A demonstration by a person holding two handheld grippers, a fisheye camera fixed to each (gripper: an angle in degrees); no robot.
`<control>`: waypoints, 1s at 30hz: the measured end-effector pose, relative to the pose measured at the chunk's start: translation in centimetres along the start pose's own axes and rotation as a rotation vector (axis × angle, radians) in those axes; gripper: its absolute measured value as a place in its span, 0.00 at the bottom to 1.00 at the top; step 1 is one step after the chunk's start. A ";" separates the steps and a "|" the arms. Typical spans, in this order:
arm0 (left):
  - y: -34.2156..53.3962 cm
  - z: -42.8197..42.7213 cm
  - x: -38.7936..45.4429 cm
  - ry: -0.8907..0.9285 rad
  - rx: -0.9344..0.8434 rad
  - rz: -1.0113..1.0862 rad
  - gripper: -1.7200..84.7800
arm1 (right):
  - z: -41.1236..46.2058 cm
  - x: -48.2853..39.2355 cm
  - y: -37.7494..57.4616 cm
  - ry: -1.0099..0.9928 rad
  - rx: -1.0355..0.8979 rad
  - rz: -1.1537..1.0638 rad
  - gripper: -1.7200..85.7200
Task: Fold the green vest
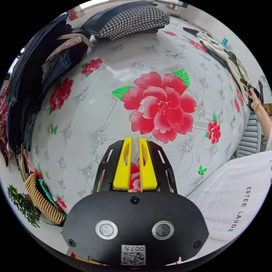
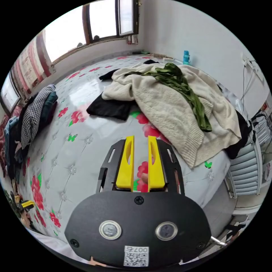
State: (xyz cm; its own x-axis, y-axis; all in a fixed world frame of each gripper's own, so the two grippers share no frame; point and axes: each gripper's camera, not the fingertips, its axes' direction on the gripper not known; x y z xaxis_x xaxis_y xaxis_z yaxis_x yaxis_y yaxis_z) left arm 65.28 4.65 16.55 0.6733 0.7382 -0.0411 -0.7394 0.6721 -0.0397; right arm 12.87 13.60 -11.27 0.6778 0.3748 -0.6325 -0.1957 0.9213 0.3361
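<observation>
A: Surroundings? Obstructions?
B: Flowered bed sheet (image 2: 85,119). Cream sweater (image 2: 170,113) heaped over a black garment (image 2: 109,109); houndstooth cloth (image 1: 127,21) and dark clothes (image 1: 25,85) stacked at the far side.

A: Green vest?
B: Green vest (image 2: 184,85) crumpled on top of the sweater, well ahead of the right tongs (image 2: 140,161).

A: Tongs?
B: Right tongs and left tongs (image 1: 135,163): jaws slightly parted, holding nothing, above bare sheet.

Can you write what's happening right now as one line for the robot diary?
phase: before pickup | green vest: crumpled on cream sweater | left gripper: open, empty | right gripper: open, empty
</observation>
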 end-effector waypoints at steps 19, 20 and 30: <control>-5.3 -0.4 -0.7 -0.071 -0.076 -0.098 0.06 | 2.2 6.0 1.1 -0.403 0.015 -0.005 0.02; -5.1 -0.6 -0.9 -0.064 -0.064 -0.109 0.06 | 1.1 3.3 3.4 -0.485 -0.012 -0.051 0.02; 2.9 -4.4 -6.3 0.272 0.214 -0.329 0.03 | -12.0 -22.6 21.2 -1.286 -0.388 -0.936 0.03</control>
State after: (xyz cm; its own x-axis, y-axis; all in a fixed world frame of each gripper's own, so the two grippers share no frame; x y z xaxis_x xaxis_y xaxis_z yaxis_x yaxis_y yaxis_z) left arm 58.90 1.76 12.29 0.8263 0.4621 -0.3221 -0.4517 0.8852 0.1111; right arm -15.09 25.95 1.76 0.7261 -0.4416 0.5271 0.5772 0.8080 -0.1181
